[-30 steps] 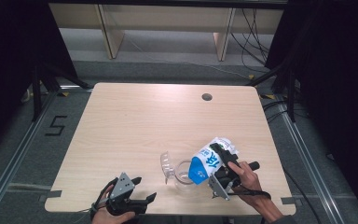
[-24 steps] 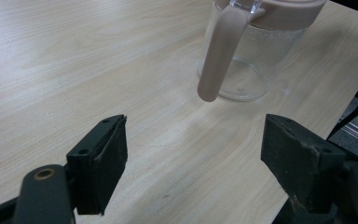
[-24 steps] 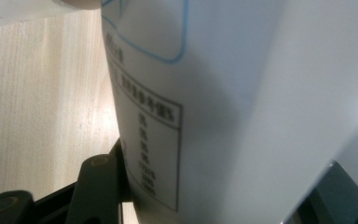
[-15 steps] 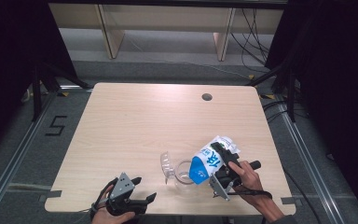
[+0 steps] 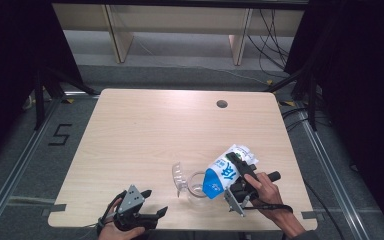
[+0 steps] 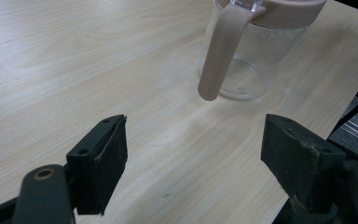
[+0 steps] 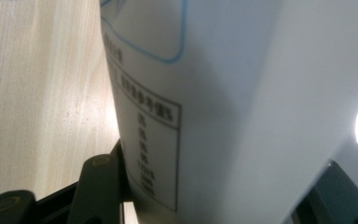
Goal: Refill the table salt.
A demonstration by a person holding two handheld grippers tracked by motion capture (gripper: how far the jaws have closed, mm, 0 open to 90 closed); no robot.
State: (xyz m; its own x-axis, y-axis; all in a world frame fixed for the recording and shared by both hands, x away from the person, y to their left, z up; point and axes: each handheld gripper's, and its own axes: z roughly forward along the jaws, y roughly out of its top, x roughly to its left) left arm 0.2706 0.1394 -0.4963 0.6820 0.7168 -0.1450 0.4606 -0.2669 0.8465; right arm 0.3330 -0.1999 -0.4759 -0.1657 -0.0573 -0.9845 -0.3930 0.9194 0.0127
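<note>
No real change over the last second: our right claw (image 5: 241, 181) keeps pinching the blue-and-white carton (image 5: 226, 171), tipped over the mouth of the clear pitcher (image 5: 192, 181) near the tabletop's (image 5: 150, 135) front right edge. Left claw (image 5: 147, 212) stays spread, empty, at the front edge. We judge the pour is mid-hold; no liquid is visible in the pitcher yet.

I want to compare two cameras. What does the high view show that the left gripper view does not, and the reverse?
High view alone: the right gripper clamping a tilted blue-and-white carton over the jug, and the table's cable hole.
Left gripper view alone: the jug's pinkish handle and rim, and the left gripper open.
Both: the clear jug and the wooden table.
</note>
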